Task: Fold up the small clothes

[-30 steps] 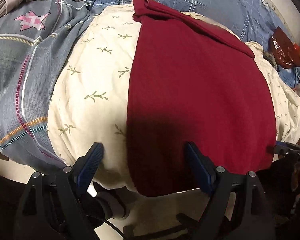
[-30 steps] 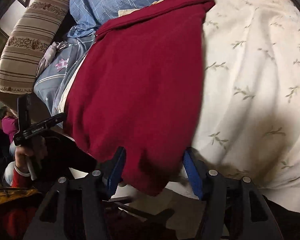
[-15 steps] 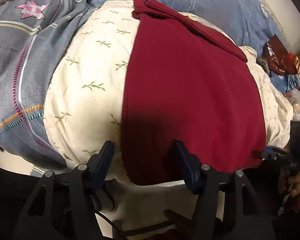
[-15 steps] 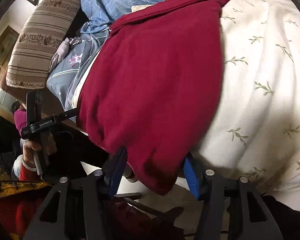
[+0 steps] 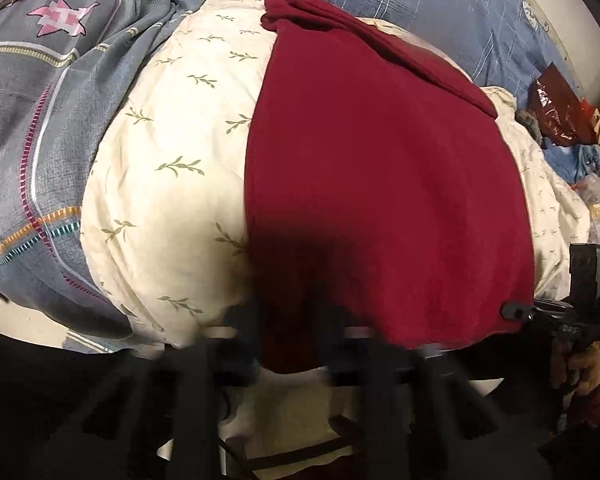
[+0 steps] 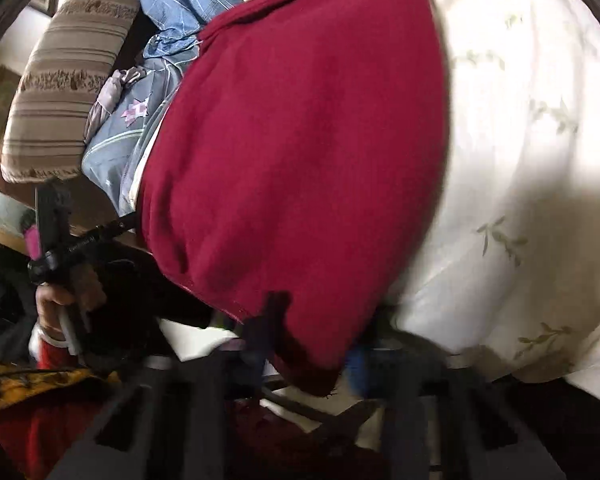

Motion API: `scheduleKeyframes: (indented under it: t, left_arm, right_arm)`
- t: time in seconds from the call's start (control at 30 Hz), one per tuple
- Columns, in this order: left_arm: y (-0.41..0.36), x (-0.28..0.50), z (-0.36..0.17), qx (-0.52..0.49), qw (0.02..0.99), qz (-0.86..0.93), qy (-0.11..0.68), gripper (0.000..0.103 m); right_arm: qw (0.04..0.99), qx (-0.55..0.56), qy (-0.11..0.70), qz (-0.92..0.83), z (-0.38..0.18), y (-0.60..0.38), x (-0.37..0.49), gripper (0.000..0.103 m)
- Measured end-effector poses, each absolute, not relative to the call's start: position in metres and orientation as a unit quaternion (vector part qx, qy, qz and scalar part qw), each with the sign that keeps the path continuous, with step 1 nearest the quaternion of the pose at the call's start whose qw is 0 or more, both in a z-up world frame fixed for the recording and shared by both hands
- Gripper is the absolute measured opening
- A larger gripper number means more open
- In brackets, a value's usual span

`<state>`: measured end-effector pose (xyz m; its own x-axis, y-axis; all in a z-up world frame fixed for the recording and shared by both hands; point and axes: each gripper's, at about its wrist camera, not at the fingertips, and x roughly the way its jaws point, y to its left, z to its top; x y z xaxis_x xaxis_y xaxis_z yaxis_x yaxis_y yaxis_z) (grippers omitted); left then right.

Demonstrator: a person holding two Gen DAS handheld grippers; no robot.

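Both the left gripper (image 5: 296, 344) and right gripper (image 6: 312, 344) clenched the maroon garment's (image 5: 380, 184) near hem, likely ready to lift and fold it away.

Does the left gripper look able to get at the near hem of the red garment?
Likely yes: nothing covers the red garment where it hangs over the cream quilt, and the left gripper, though blurred, seems shut on that hem.
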<state>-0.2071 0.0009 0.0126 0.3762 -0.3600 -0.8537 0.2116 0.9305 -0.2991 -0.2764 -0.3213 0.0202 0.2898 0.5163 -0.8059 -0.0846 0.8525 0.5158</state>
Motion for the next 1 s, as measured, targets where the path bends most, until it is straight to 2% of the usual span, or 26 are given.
scheduleKeyframes:
  t: [0.03,0.17,0.23,0.27,0.37,0.4,0.47,0.57,0.63,0.67,0.8,1.0]
  left_arm:
    - [0.001,-0.208,0.014,-0.074,0.825,-0.179,0.531,0.007]
    - [0.001,-0.21,0.017,-0.076,0.824,-0.185,0.53,0.007]
    - [0.003,-0.206,0.016,-0.088,0.82,-0.181,0.536,0.023]
    - [0.004,-0.203,0.014,-0.09,0.817,-0.177,0.542,0.042]
    - [0.003,-0.204,0.011,-0.086,0.82,-0.175,0.539,0.045]
    - [0.001,-0.205,0.011,-0.081,0.821,-0.174,0.537,0.046]
    - [0.001,-0.205,0.01,-0.084,0.823,-0.173,0.535,0.046]
    - [0.002,-0.207,0.009,-0.093,0.826,-0.171,0.528,0.045]
    - [0.002,-0.208,0.009,-0.091,0.83,-0.175,0.522,0.021]
    - [0.002,-0.208,0.01,-0.094,0.828,-0.177,0.523,0.005]
    - [0.006,-0.211,0.024,-0.103,0.83,-0.197,0.512,0.005]
    - [0.023,-0.207,0.072,-0.13,0.848,-0.232,0.459,0.005]
  right_arm:
    - [0.784,0.195,0.554,0.2,0.026,-0.321,-0.278,0.01]
    - [0.798,0.186,0.531,0.218,0.051,-0.318,-0.279,0.01]
    - [0.797,0.181,0.531,0.223,0.055,-0.316,-0.277,0.01]
    - [0.795,0.176,0.537,0.221,0.053,-0.314,-0.273,0.012]
    - [0.786,0.19,0.549,0.212,0.04,-0.318,-0.268,0.018]
    - [0.785,0.191,0.553,0.206,0.035,-0.317,-0.266,0.024]
    - [0.783,0.195,0.554,0.205,0.029,-0.318,-0.267,0.026]
    - [0.777,0.215,0.552,0.211,0.024,-0.32,-0.263,0.025]
    - [0.777,0.209,0.555,0.21,0.026,-0.321,-0.261,0.017]
    - [0.782,0.204,0.554,0.199,0.027,-0.321,-0.261,0.014]
    - [0.796,0.195,0.544,0.181,0.04,-0.315,-0.266,0.011]
    - [0.835,0.214,0.465,0.203,0.097,-0.317,-0.271,0.01]
